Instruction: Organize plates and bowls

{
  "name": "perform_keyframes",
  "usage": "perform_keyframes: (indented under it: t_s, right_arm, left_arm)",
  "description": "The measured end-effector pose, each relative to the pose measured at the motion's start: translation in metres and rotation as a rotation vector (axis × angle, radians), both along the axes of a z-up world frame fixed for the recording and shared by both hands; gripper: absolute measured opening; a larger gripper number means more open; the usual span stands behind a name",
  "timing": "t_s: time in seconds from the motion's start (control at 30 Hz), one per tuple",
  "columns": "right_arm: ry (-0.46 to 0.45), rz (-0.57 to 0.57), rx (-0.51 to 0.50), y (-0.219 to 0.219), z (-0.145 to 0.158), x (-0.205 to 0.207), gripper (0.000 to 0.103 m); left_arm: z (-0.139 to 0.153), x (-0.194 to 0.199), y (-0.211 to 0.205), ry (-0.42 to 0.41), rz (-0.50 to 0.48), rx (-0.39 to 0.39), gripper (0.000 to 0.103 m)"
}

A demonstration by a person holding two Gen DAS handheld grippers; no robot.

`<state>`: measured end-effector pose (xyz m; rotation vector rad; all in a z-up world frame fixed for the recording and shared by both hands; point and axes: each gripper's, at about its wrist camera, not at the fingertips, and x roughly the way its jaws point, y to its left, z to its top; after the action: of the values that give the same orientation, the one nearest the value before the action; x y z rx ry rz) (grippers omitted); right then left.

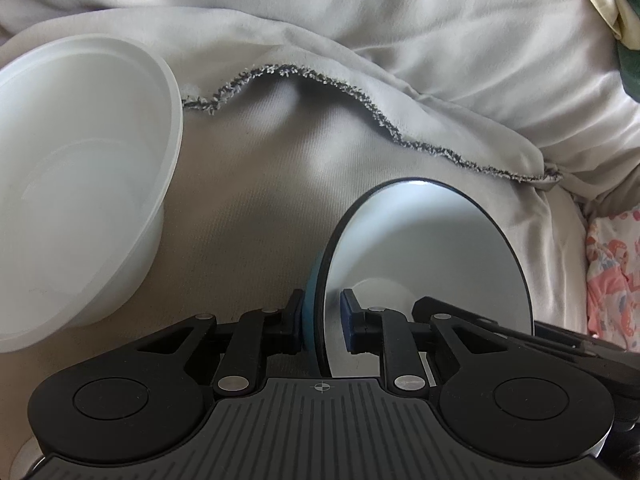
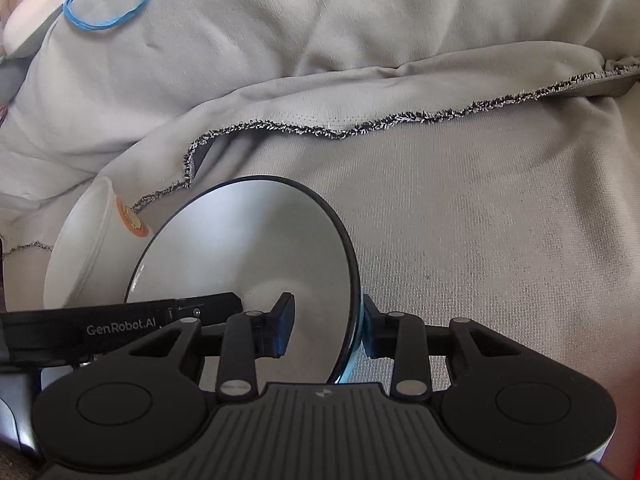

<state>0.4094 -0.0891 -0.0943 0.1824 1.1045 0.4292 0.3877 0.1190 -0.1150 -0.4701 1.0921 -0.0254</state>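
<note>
Both grippers pinch the rim of one bowl, white inside with a dark rim and blue outside. In the left wrist view my left gripper [image 1: 322,322] is shut on its near left rim; the bowl [image 1: 432,248] is tilted on edge and opens to the right. In the right wrist view my right gripper [image 2: 326,322] is shut on the bowl [image 2: 248,248] at its right rim. The other gripper's black body [image 2: 120,324] reaches in from the left. A translucent white plastic bowl [image 1: 76,184] lies tilted at the left; it also shows in the right wrist view [image 2: 80,252].
Everything rests on rumpled grey-white blankets with a frayed dark hem [image 1: 360,96]. A blue cord [image 2: 108,8] lies at the upper left of the right wrist view. Pink patterned fabric [image 1: 612,272] sits at the right edge.
</note>
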Motion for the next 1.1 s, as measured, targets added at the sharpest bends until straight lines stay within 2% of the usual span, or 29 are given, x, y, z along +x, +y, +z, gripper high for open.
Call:
perform_keyframes:
  t_s: [0.2,0.3,0.4,0.47,0.57,0.67,0.9,0.97,1.1]
  right_arm:
    - [-0.035,-0.032,0.023,-0.003,0.007,-0.002,0.032]
    - [-0.106,-0.070,0.047,-0.012,0.028,-0.009,0.032]
    - [-0.190,-0.090,0.071,-0.026,0.064,-0.023,0.032]
    - [-0.221,-0.108,0.062,-0.036,0.085,-0.037,0.032]
    - [-0.221,-0.125,0.063,-0.054,0.099,-0.066,0.032]
    - [-0.178,-0.127,0.056,-0.069,0.095,-0.095,0.033]
    - [-0.053,-0.149,-0.002,-0.078,0.053,-0.135,0.033]
    - [-0.048,-0.150,-0.009,-0.077,0.045,-0.142,0.033]
    - [-0.063,-0.164,-0.009,-0.077,0.041,-0.151,0.033]
  left_arm:
    - [0.008,-0.004,0.001,-0.051,-0.002,-0.045,0.024]
    - [0.036,-0.016,-0.008,-0.129,-0.034,-0.061,0.027]
    - [0.072,-0.036,-0.025,-0.198,-0.086,-0.053,0.030]
    - [0.088,-0.049,-0.034,-0.178,-0.124,-0.069,0.031]
    - [0.094,-0.066,-0.044,-0.125,-0.168,-0.102,0.031]
    - [0.088,-0.084,-0.051,-0.100,-0.218,-0.118,0.031]
    - [0.047,-0.103,-0.068,-0.004,-0.263,-0.050,0.030]
    - [0.046,-0.107,-0.068,-0.024,-0.261,-0.026,0.030]
    - [0.051,-0.110,-0.062,-0.035,-0.273,-0.042,0.030]
